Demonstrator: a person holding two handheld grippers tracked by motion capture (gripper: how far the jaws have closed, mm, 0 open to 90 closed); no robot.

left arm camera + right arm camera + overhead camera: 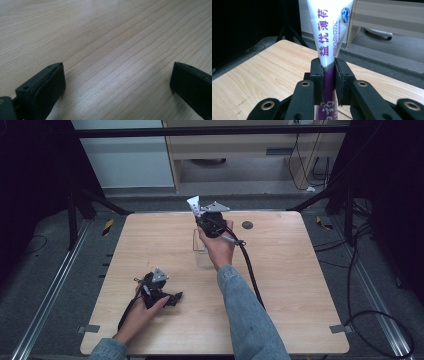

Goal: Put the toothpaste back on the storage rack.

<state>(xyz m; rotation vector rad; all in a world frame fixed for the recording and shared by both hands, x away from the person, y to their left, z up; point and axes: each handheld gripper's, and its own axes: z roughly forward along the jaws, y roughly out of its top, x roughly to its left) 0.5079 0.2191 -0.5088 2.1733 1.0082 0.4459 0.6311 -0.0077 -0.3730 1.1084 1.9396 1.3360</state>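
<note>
The toothpaste tube [329,30] stands upright, crimped flat end up, clamped between the jaws of the right gripper [328,82] above the clear container [201,251] near the bench's [150,240] far middle. The jaws are nearly fully closed, pads pressing the tube's purple lower body. Judged step: lowering the tube into the container. Keep the tube vertical, centre it over the opening, descend slowly, and release only once it is seated. The left gripper [159,290] rests on the near-left bench, jaws wide open and holding nothing.
</note>
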